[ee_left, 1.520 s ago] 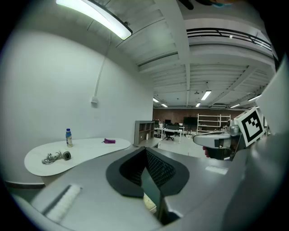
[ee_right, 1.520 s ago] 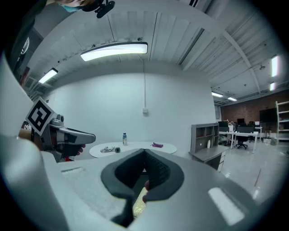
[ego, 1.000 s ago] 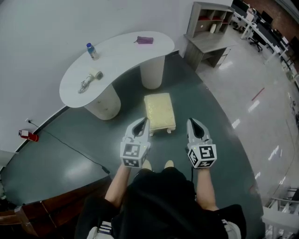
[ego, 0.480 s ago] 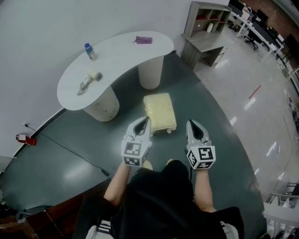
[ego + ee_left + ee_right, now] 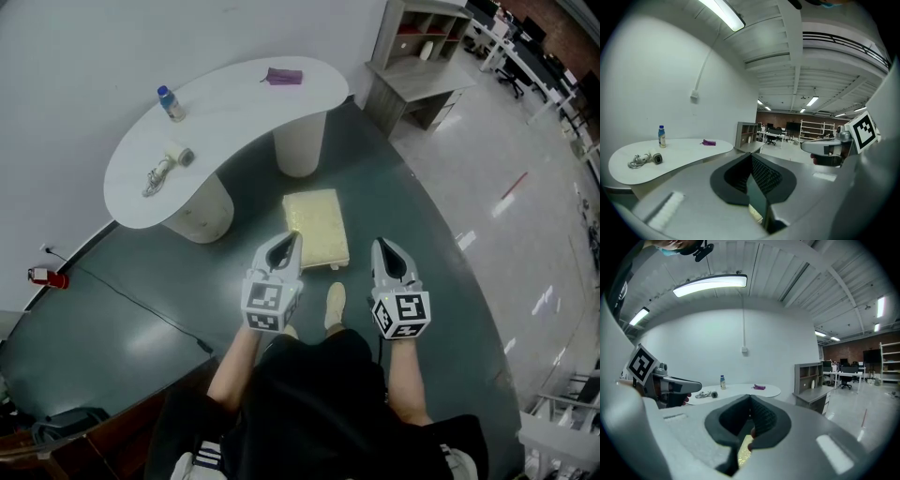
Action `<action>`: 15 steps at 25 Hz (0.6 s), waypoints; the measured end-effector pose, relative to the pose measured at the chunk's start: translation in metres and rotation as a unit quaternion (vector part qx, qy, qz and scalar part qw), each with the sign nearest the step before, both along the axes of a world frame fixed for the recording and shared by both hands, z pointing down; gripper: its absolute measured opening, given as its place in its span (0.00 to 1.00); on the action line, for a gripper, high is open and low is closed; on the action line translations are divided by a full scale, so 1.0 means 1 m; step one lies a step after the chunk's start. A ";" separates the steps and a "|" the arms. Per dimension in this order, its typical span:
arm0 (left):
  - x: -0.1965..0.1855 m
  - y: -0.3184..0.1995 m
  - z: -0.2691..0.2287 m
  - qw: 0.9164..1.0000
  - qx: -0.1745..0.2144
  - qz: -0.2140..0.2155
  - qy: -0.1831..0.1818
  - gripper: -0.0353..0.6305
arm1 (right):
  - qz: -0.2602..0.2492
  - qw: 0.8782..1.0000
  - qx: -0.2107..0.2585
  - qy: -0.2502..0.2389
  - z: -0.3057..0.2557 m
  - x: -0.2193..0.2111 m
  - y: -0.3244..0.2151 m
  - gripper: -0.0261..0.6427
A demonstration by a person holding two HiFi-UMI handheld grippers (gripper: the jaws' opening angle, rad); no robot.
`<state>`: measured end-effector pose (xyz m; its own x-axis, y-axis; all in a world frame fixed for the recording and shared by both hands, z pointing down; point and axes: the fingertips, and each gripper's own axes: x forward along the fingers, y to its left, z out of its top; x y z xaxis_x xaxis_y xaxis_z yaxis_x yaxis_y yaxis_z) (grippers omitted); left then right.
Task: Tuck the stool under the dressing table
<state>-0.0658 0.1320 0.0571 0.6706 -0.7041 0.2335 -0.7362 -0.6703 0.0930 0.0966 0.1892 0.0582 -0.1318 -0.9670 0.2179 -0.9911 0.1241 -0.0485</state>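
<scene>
The pale yellow padded stool with short white legs [image 5: 316,228] stands on the dark green floor. It is on the near side of the white curved dressing desk [image 5: 225,112] and not yet under it, a little to the right of the gap between the two round pedestals. Its near short edge is just beyond the two grippers.

The left gripper [image 5: 293,239] and the right gripper [image 5: 379,245] both have their jaws pressed together with nothing between them. In the right gripper view, only a strip of the yellow cushion shows below the closed jaws.

I judge that the stool is rather light and has a stiff frame, while the top is soft and would give way under a hard point. The floor looks smooth, so the stool should slide and does not need lifting, although the small legs may catch and make it turn. The best place to act is the near short side, low on the firm edge under the padding. One gripper should go toward each corner, so that it travels straight into the gap (closed jaws are good enough for pushing).

Compared with one second ago, the person has stepped closer: a light shoe [image 5: 335,305] now shows ahead of the body between the grippers. Both grippers have come forward and slightly down toward the stool. The jaws have stayed closed. The stool itself seems not to have moved relative to the desk, and the small bottle with blue cap [image 5: 168,103] and the purple pouch [image 5: 284,76] lie on top as before.
</scene>
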 end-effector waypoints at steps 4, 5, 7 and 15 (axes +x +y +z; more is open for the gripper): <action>0.031 -0.029 0.004 1.000 -0.005 -0.014 -0.003 0.06 | -0.024 1.000 -0.004 -0.004 0.005 0.027 -0.040 0.04; 0.038 -0.037 0.005 1.000 -0.007 -0.020 -0.004 0.06 | -0.032 0.999 -0.005 -0.005 0.006 0.033 -0.050 0.04; 0.051 -0.052 0.006 0.999 -0.013 -0.035 -0.005 0.06 | -0.048 0.999 -0.009 -0.009 0.008 0.045 -0.069 0.04; 0.096 -0.096 0.027 0.996 -0.040 -0.083 -0.014 0.06 | -0.106 0.993 -0.035 -0.031 0.034 0.087 -0.128 0.04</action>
<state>0.0305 0.0364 0.0840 0.5389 -0.7831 0.3104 -0.8394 -0.5300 0.1202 0.1837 0.0608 0.0918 -0.3455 -0.8993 0.2680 -0.9381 0.3231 -0.1251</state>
